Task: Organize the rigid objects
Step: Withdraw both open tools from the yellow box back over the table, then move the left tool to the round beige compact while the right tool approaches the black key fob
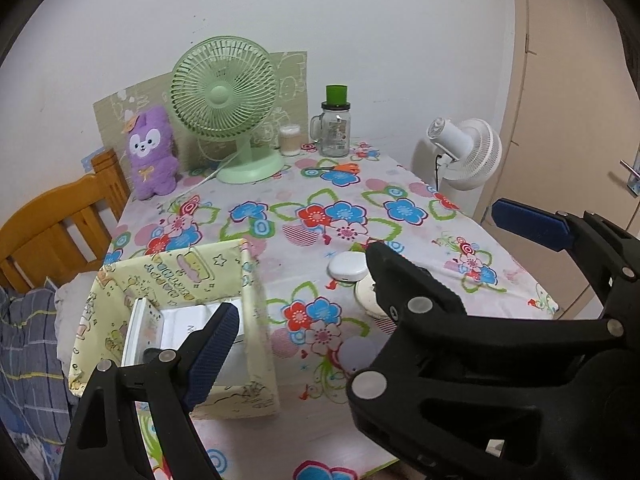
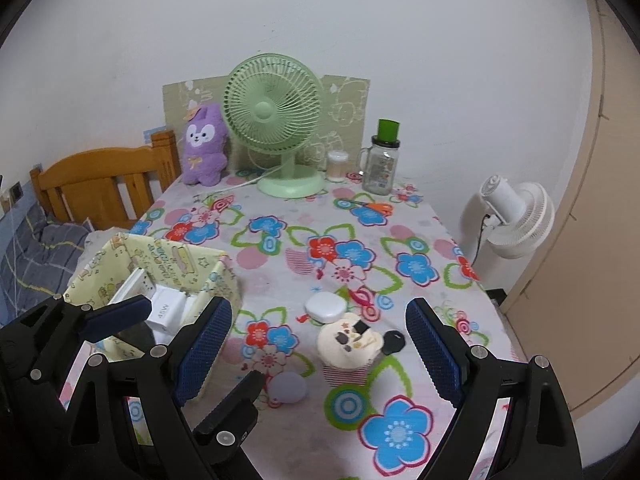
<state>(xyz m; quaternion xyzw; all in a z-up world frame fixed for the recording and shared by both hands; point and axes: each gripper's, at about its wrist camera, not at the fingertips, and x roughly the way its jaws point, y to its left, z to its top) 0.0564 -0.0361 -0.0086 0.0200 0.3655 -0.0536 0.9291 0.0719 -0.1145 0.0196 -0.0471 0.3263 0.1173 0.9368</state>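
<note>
1. Both grippers hang over the flowered table [image 2: 420, 240], jaws spread wide, nothing between the pads.
2. Left gripper [image 1: 360, 276]: one blue pad sits over the box [image 1: 256, 320], which stands at the table's near left edge.
3. Right gripper [image 2: 316, 344] frames the round case [image 2: 348, 346], near the box's right, on the cloth.
4. A white earbud case [image 2: 325, 307] touches the round case's far side; a black key fob [image 2: 394, 341] lies at its right edge.
5. White chargers [image 2: 166, 308] sit inside the box.
6. A lilac disc [image 2: 287, 387] lies just right of the box's near corner.
7. The green fan [image 2: 276, 120] stands well beyond the box, by the wall.
</note>
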